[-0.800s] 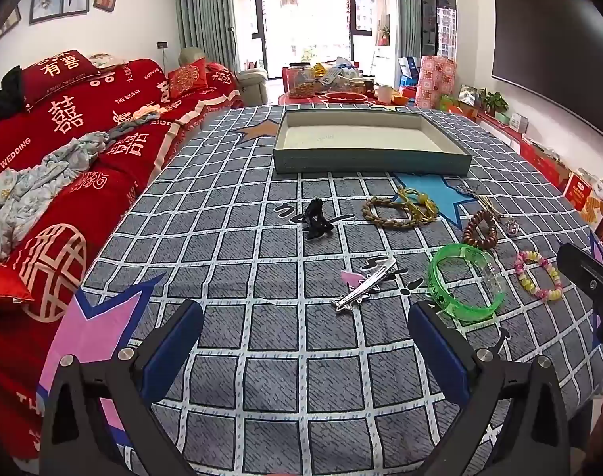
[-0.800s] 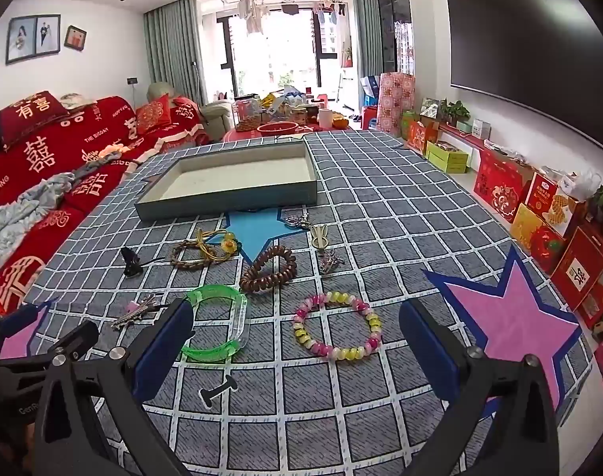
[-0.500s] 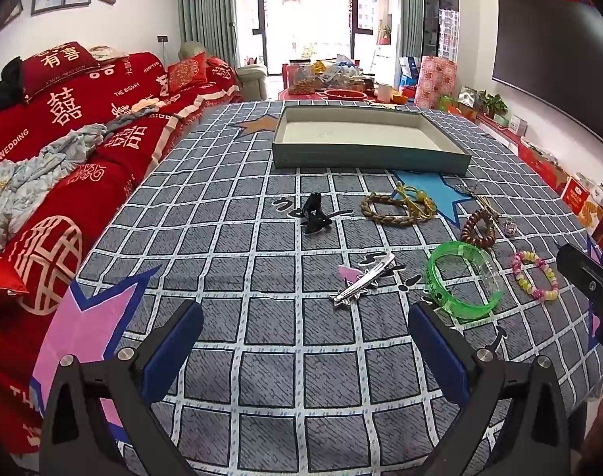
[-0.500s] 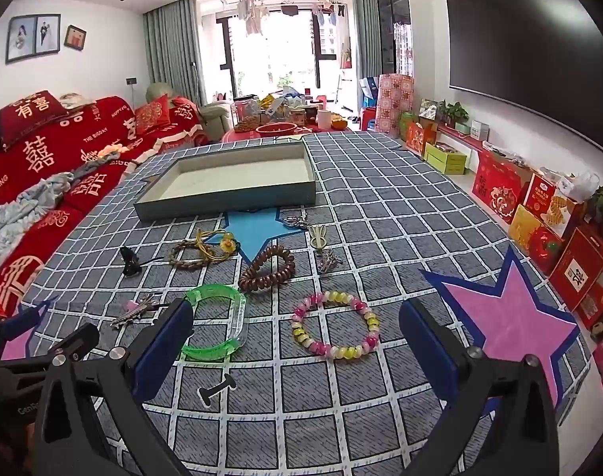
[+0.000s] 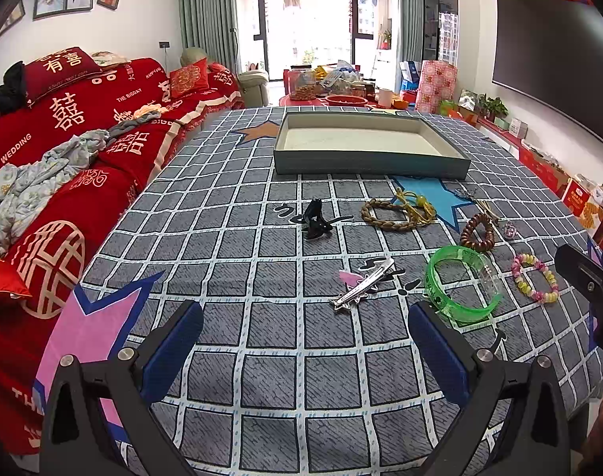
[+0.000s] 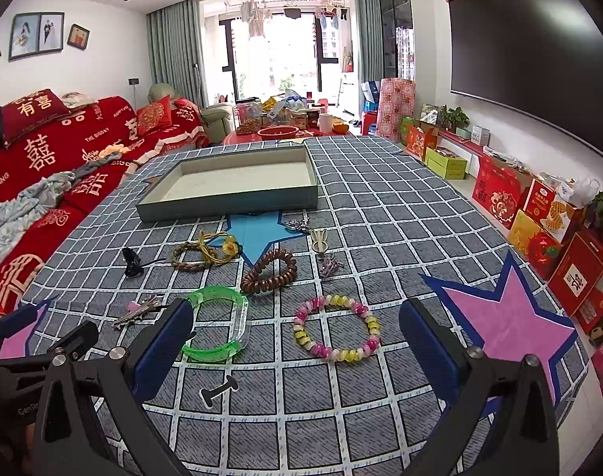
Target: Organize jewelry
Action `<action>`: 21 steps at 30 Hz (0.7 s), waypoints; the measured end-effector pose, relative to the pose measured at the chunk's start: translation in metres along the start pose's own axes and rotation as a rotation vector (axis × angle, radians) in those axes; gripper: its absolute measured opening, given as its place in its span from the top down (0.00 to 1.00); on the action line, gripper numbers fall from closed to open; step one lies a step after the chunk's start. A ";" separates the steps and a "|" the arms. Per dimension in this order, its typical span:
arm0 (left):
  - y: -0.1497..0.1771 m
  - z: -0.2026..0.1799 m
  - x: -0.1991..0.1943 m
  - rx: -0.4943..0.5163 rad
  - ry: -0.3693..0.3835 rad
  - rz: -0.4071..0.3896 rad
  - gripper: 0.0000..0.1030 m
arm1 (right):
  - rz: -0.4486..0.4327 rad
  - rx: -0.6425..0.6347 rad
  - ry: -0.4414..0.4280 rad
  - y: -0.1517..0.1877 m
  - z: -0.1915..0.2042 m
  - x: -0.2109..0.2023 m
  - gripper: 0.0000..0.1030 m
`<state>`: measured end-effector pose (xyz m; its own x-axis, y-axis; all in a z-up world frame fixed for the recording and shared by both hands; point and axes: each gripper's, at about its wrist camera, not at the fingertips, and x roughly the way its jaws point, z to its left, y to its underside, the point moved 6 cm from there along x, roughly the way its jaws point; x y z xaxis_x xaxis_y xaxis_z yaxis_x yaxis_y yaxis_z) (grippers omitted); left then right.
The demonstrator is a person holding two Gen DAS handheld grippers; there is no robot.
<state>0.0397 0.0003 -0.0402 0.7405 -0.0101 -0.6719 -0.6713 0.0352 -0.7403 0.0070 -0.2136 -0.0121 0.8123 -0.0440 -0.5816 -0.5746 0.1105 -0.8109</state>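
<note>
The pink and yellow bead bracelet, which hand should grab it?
Probably the right gripper: the bead bracelet lies between its open fingers, while the left gripper faces the silver clip.

A living room in bright daylight: the glass balcony door (image 6: 285,59) at the far end glows white, with laundry hanging above it and grey-green curtains (image 6: 174,47) on either side. A sofa (image 5: 83,119) draped in red covers with white characters runs along the left wall, under framed photos (image 6: 35,35). A large dark screen (image 6: 527,55) hangs on the right wall, and red gift boxes (image 6: 539,214) line the floor below it.
</note>
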 end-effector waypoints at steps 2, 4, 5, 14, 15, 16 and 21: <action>0.000 0.000 0.000 -0.001 0.001 0.000 0.00 | 0.000 -0.001 0.000 0.000 0.000 0.000 0.00; 0.000 0.000 0.000 -0.001 0.000 -0.002 0.00 | -0.001 -0.004 0.001 -0.002 0.000 -0.001 0.00; 0.000 0.000 0.000 -0.002 0.001 -0.002 0.00 | -0.002 -0.004 0.001 -0.001 0.000 -0.001 0.00; -0.001 0.000 -0.001 -0.004 0.001 -0.002 0.00 | -0.006 -0.005 0.003 -0.002 0.001 -0.002 0.00; -0.001 0.000 0.000 -0.004 0.001 -0.003 0.00 | -0.007 -0.005 0.002 -0.003 0.001 -0.003 0.00; -0.001 0.000 -0.001 -0.004 0.001 -0.003 0.00 | -0.008 -0.005 0.002 -0.005 0.002 -0.007 0.00; -0.001 0.000 -0.001 -0.004 0.001 -0.004 0.00 | -0.017 -0.009 0.001 -0.008 0.007 -0.012 0.00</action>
<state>0.0399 0.0007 -0.0389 0.7429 -0.0111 -0.6693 -0.6687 0.0314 -0.7428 0.0027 -0.2073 0.0020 0.8220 -0.0465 -0.5676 -0.5615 0.1004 -0.8213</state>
